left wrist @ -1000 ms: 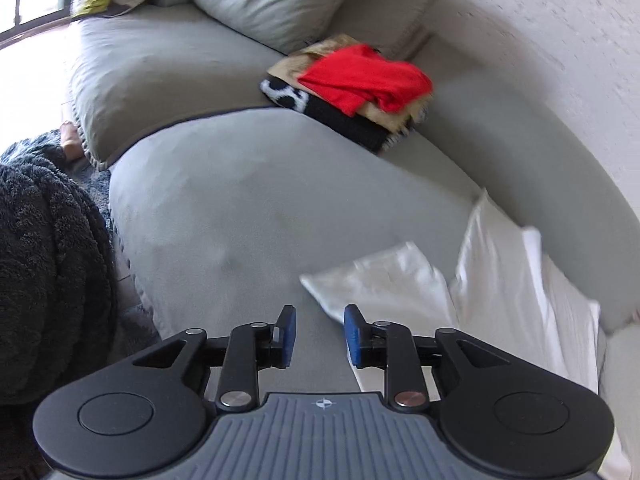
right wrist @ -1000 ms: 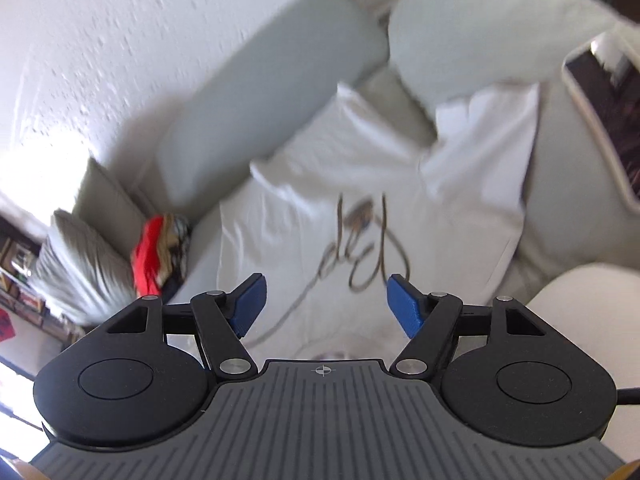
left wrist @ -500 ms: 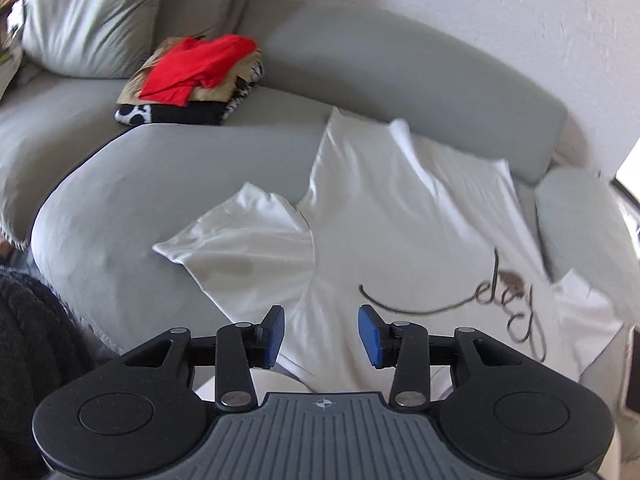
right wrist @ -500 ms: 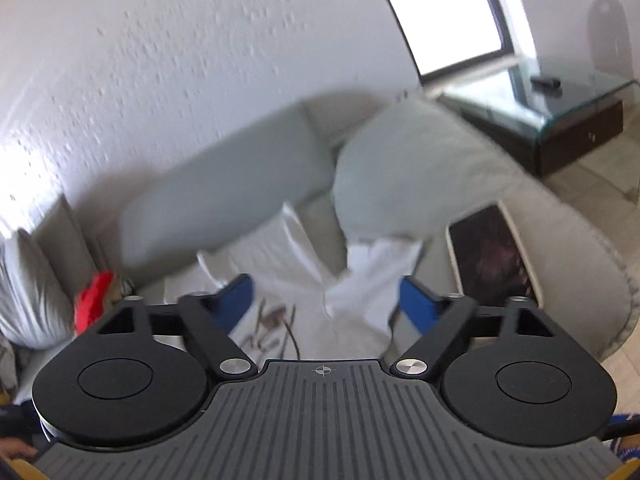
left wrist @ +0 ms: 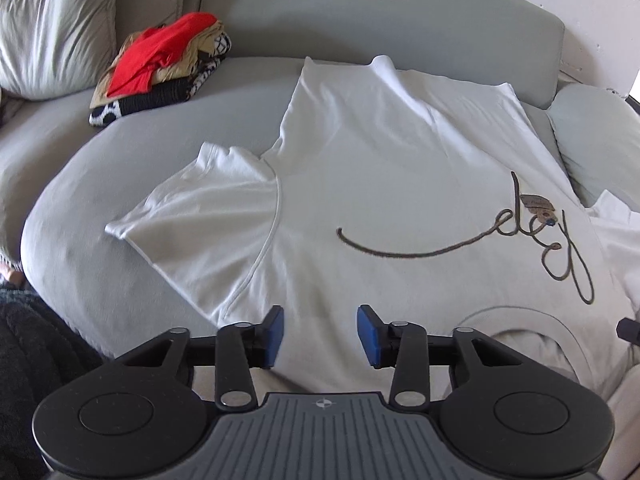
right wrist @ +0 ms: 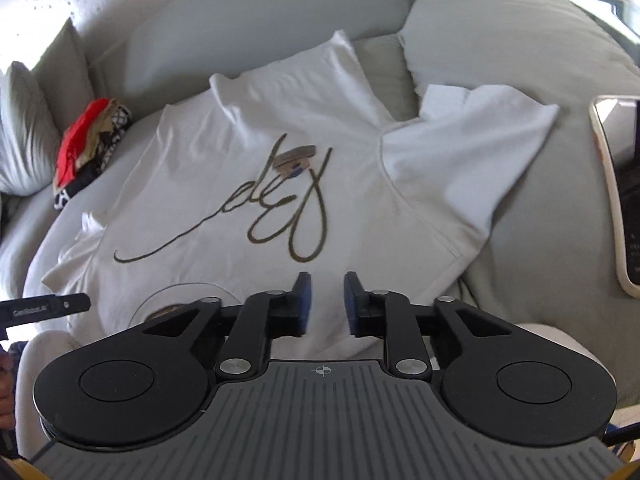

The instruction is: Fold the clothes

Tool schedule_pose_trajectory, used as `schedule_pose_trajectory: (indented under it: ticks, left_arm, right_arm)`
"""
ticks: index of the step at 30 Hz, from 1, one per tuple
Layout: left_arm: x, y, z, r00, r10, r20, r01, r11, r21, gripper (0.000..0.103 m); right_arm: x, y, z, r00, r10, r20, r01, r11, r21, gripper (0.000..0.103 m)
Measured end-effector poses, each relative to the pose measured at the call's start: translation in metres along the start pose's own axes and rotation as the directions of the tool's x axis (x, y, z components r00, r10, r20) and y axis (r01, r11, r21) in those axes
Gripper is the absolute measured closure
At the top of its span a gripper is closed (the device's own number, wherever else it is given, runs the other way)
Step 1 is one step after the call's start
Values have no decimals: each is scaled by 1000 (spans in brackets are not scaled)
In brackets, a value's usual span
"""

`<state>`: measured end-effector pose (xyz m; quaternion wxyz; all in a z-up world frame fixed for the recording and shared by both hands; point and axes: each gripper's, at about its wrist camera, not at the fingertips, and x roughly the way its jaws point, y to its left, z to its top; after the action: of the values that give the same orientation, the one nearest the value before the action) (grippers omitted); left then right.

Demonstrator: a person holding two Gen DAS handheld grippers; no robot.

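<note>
- One white T-shirt [left wrist: 400,168] lies spread front-up on the grey sofa [left wrist: 120,152], its collar at the seat's front edge and its hem up against the backrest.
- Two short sleeves show: one [left wrist: 208,216] flat on the seat on the side toward the clothes pile, the other [right wrist: 472,148] rumpled on the side toward the phone.
- One dark looping script line [right wrist: 280,208] crosses the shirt's chest, with a small brown patch on it.
- The cloth is creased near the hem, smoother across the chest.
- One pile of folded clothes [left wrist: 160,68], red on top, sits well apart from the shirt, beside a grey cushion [left wrist: 52,32].
- One phone [right wrist: 620,200] rests on the seat just beyond the rumpled sleeve.
- Left gripper [left wrist: 320,336]: blue pads apart, over the shirt's shoulder, nothing between them.
- Right gripper [right wrist: 326,300]: pads apart by a narrower gap, above the shirt just beside the collar, gripping nothing.
</note>
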<state>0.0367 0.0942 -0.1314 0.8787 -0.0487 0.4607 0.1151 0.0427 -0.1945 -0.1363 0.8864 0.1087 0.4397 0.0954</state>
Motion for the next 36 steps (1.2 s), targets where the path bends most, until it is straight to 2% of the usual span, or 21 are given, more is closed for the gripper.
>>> schedule_pose_trajectory:
  ticks: [4, 9, 14, 15, 17, 18, 19, 22, 24, 31, 34, 36]
  left_arm:
    - [19, -16, 0, 999, 4, -48, -2, 999, 46, 69]
    - [16, -28, -10, 999, 38, -25, -35, 993, 109, 69]
    - [12, -26, -18, 998, 24, -61, -18, 996, 91, 69]
    - [10, -27, -21, 997, 27, -73, -20, 995, 102, 69]
    - [5, -30, -27, 994, 41, -98, -28, 991, 134, 68]
    - [2, -31, -30, 992, 49, -114, -31, 987, 156, 68]
    - [-2, -32, -33, 992, 50, -117, -30, 985, 171, 68]
    - [-12, -32, -39, 996, 28, -82, -13, 985, 172, 68]
    - [-12, -32, -36, 998, 4, -67, 7, 988, 153, 67]
    - [2, -42, -37, 996, 17, -87, 1, 979, 202, 66]
    - [1, -41, -39, 993, 23, -112, 0, 979, 203, 66]
    - [1, -41, -43, 986, 20, -163, 15, 978, 207, 66]
  right_arm:
    - [15, 11, 0, 998, -18, -54, 15, 999, -51, 44]
    - [17, 20, -16, 996, -63, -65, 51, 985, -164, 44]
    - [8, 14, -19, 992, -67, -104, 54, 991, -123, 44]
    - [5, 14, -21, 991, -72, -114, 59, 992, -115, 44]
    - [-1, 12, -26, 989, -72, -132, 62, 995, -74, 51]
    - [-5, 11, -29, 990, -63, -128, 57, 997, -46, 61]
    - [-11, 11, -32, 992, -61, -114, 58, 998, -29, 67]
    - [-22, 15, -32, 998, -52, -40, 50, 998, -41, 73]
    - [-23, 19, -28, 998, -50, -22, 49, 997, -57, 71]
    - [-7, 23, -32, 993, -53, -103, 45, 996, -75, 70]
    - [-2, 23, -33, 988, -49, -145, 39, 997, -70, 67]
    - [-4, 20, -36, 984, -30, -175, 24, 999, -36, 67]
